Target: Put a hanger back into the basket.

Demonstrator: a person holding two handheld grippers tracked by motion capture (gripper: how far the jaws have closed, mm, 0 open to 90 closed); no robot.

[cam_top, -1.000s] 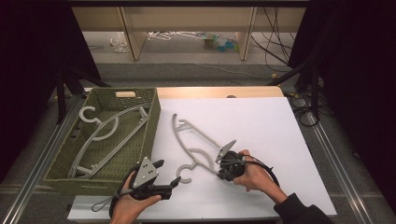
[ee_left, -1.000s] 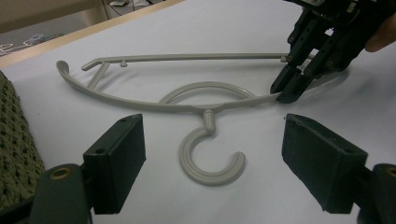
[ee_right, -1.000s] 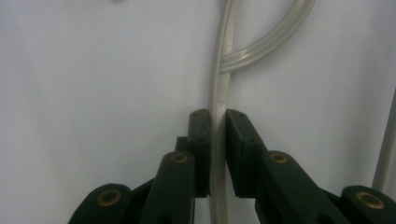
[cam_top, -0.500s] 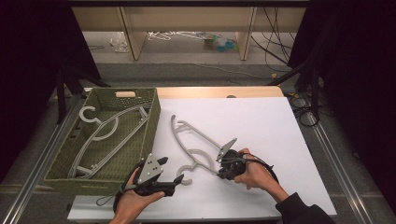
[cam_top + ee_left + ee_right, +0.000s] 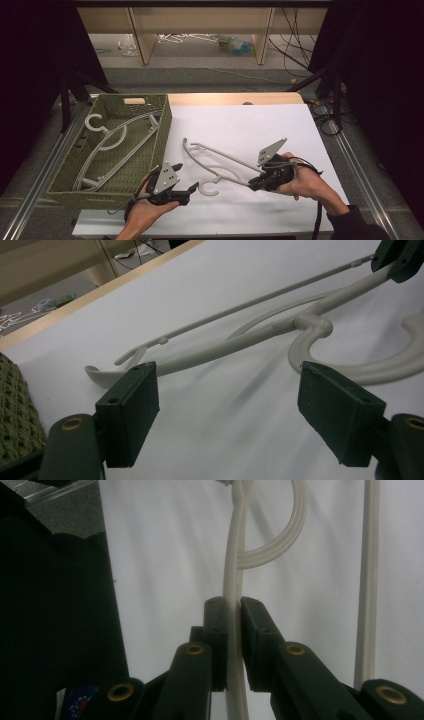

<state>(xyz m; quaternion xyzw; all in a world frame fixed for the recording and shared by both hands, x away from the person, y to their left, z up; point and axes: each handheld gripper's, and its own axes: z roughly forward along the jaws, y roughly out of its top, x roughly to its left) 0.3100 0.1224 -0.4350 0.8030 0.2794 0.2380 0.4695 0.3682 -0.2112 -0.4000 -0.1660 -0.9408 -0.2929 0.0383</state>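
Lying apart: one hanger (image 5: pixel 220 162) clamped, two basketed hangers (image 5: pixel 107 147).

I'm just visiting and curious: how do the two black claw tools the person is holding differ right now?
The right gripper is shut on the white hanger, its jaws pinching one arm of it; the left gripper is open and holds nothing. The right one keeps its end of the hanger raised off the white table, while the left one hovers beside the hanger's hook. Both are black, two-jawed, hand-held, and carry a grey plate.
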